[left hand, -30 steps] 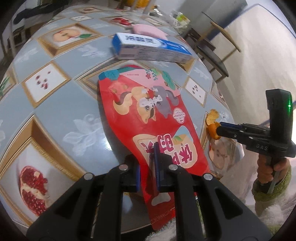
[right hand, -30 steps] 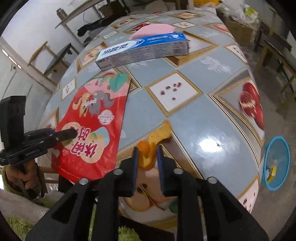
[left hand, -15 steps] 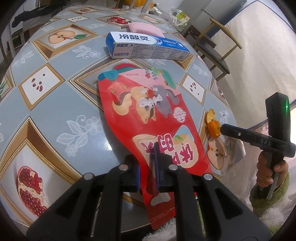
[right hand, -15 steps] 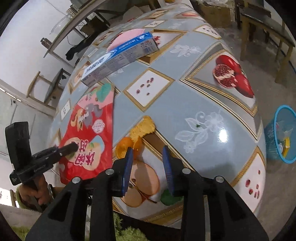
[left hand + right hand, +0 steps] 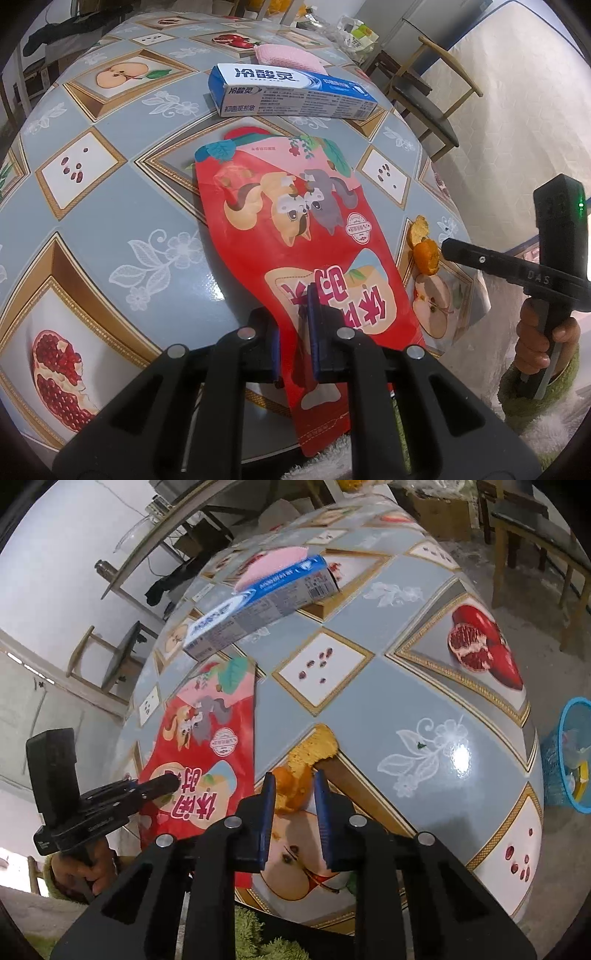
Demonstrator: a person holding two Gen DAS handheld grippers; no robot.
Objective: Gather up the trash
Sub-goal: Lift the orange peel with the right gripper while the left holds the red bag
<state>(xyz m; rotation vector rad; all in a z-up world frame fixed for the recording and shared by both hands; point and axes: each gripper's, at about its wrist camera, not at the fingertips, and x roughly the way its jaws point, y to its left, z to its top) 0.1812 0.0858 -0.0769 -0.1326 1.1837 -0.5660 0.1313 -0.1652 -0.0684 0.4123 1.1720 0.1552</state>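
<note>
The left gripper (image 5: 295, 336) has its jaws closed narrow on the lower part of the red snack bag (image 5: 295, 236), one blue pad on each side of the foil; the bag lies flat on the table (image 5: 110, 229) with its bottom end hanging over the near edge; its printed cartoon animals and leafy top point away toward the toothpaste box (image 5: 291, 92), which rests just beyond the bag's top edge; a pink sponge (image 5: 288, 55) sits just behind that box

The right gripper (image 5: 293, 805) stands with its jaws apart, a moderate gap between the blue pads; the orange peel (image 5: 295, 779) lies between the fingertips at the table edge, and I cannot tell whether the pads touch it; a paler, spongy strip of the peel curls away from the jaws onto the grey tile; in the right wrist view the red bag lies just left of the peel, with the left gripper's tip on its lower print; the toothpaste box (image 5: 258, 605) is well beyond, lying crosswise; off the table's right side, on the floor, stands a blue mesh bin (image 5: 569, 753) with some scraps inside
</note>
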